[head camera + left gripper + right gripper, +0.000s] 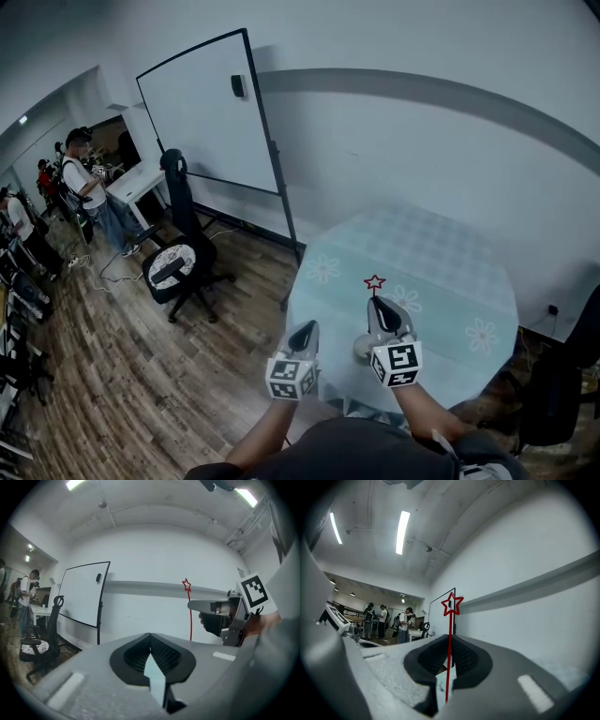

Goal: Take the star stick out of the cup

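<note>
A thin red stick topped with a star outline (375, 281) stands upright over the pale blue flowered table (450, 262). My right gripper (375, 302) is shut on its shaft below the star; in the right gripper view the star stick (451, 634) runs up between the closed jaws. From the left gripper view, the star stick (190, 616) crosses the tip of the right gripper (193, 605). A pale round thing, perhaps the cup (361, 349), shows beside the right gripper's body; the stick's lower end is hidden. My left gripper (307, 326) hovers at the table's near-left edge, shut with nothing in it.
A whiteboard on a stand (211, 112) is beyond the table's left corner. A black office chair (178, 253) sits on the wooden floor at left, with people (84, 178) at desks farther back. Another dark chair (562, 394) is at the right.
</note>
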`<state>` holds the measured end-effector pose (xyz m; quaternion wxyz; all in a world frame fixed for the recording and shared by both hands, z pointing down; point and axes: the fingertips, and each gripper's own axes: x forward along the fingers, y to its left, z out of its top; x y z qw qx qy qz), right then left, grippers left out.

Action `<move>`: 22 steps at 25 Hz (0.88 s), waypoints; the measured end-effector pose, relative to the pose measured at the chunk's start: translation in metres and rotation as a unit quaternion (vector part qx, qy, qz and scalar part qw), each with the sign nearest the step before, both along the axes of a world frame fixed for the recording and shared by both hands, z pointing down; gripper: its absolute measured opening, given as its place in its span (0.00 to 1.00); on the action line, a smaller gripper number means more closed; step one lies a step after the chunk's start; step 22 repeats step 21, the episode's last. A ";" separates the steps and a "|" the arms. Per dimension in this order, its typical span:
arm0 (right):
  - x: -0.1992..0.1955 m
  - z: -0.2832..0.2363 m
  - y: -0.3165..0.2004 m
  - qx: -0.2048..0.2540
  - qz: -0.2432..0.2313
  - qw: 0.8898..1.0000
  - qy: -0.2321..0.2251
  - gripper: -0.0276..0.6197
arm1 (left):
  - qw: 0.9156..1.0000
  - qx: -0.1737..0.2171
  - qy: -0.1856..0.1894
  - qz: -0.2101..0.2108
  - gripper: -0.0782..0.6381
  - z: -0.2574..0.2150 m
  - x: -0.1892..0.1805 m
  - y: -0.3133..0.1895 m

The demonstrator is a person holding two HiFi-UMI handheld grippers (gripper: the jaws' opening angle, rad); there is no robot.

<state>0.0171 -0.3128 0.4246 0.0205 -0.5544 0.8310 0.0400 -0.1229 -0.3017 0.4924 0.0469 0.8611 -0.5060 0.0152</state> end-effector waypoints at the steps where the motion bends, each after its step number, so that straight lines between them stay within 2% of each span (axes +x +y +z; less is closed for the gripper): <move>1: 0.001 0.001 0.000 -0.002 0.000 1.000 -0.002 0.07 | 1.000 -0.001 0.002 -0.004 0.12 0.000 -0.001 0.000; 14: 0.003 0.008 -0.005 -0.012 -0.009 1.000 -0.002 0.07 | 1.000 -0.004 0.006 -0.010 0.12 0.005 0.003 -0.002; 22: 0.007 0.006 -0.014 -0.002 -0.006 1.000 0.010 0.07 | 1.000 -0.007 0.007 -0.014 0.12 0.007 0.003 -0.011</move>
